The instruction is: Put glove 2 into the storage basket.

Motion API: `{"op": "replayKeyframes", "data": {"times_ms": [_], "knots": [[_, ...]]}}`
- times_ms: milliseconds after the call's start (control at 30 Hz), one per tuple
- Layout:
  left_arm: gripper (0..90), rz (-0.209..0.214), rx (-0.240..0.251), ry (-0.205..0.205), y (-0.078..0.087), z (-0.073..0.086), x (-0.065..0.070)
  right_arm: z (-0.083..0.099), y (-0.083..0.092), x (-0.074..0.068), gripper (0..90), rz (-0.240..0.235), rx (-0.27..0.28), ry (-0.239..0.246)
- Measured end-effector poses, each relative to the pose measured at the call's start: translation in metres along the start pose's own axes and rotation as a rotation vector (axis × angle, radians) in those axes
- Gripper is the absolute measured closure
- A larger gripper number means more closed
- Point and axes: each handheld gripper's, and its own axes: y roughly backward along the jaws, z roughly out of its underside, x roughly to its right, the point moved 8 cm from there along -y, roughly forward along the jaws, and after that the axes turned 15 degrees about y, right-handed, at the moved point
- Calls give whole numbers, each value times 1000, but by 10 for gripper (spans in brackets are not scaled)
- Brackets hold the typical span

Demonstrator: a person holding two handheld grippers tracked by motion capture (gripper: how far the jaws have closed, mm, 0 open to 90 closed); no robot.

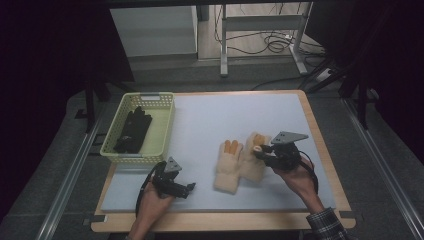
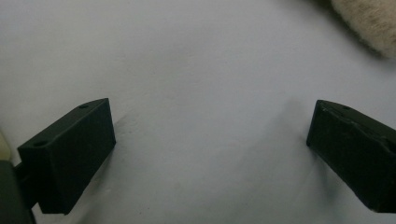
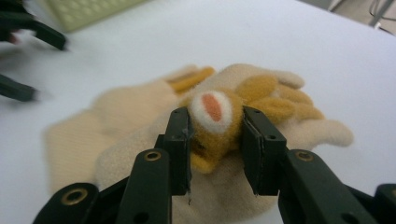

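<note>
Right gripper view: the right gripper has its two black jaws squeezed onto a fuzzy orange finger with a white and pink tip. That finger belongs to a fluffy cream knitted glove. The jaws are partly closed, pressing both sides of the finger. The glove looks very soft and light. It will bend and flop when lifted, so the rest of it should hang down. It should not break. The fuzz gives the pads something to catch on, so I think it will not slip much. A finger is a thin spot to hold, though, and the glove may swing. The thicker cuff would be a steadier place to take it.

In the high view, this glove lies on the smooth pale grey mat, touching a second cream glove with orange fingers on its left. They sit near the middle of the mat, well apart from the yellow-green plastic basket with holes. Inside the basket lie dark black gloves, floppy too.

The left gripper rests low near the front of the mat. In the left gripper view its jaws stand wide apart with nothing between them, just bare mat.
</note>
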Motion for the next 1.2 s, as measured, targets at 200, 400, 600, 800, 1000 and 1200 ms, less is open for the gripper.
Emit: {"op": "replayKeyframes", "data": {"times_ms": [200,400,600,800,1000,1200], "knots": [[12,1,1,2,0,0,0,-27,-1,-25,642,-73,37,14],[12,-1,0,-1,0,0,0,-35,-34,-46,641,-112,11,25],[12,1,-3,-2,0,0,0,-9,-72,-63,577,-139,-77,-2],[12,0,-3,-2,0,0,0,-8,-67,-63,436,-124,-48,-9],[12,0,-3,-1,0,0,0,-4,-42,-40,452,-70,-19,-13],[12,0,-3,-2,0,0,0,26,-32,-30,753,-45,-71,-34]]}}
